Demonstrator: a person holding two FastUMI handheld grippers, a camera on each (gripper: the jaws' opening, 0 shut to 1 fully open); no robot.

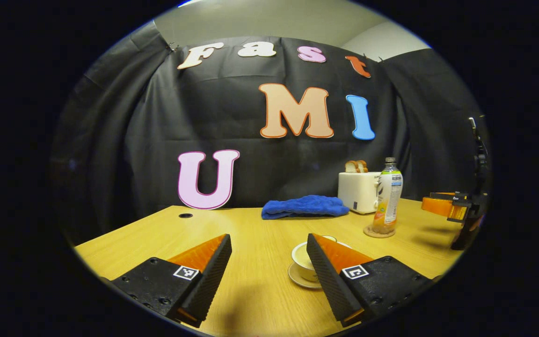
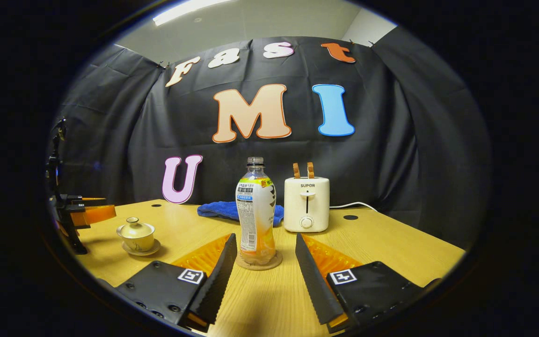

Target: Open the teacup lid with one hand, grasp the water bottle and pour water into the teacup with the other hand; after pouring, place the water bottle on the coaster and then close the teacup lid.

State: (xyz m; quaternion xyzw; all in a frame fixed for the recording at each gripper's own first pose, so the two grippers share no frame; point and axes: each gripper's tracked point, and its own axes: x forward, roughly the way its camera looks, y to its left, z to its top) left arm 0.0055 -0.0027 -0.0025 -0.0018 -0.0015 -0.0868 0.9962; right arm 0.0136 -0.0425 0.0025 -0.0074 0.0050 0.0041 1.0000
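While the water bottle (image 2: pixel 256 213) stands upright on its coaster (image 2: pixel 258 263), the right gripper (image 2: pixel 262 267) waits before it, jaws wide and empty. Left of the bottle, the lidded teacup (image 2: pixel 136 235) sits on the tabletop (image 2: pixel 391 252); the left gripper (image 1: pixel 269 262) hangs open beside it. That lid looks fragile, best pinched by its knob.

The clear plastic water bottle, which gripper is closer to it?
Right. The right gripper is open just before the clear plastic water bottle; the left gripper sits off by the lidded white teacup.
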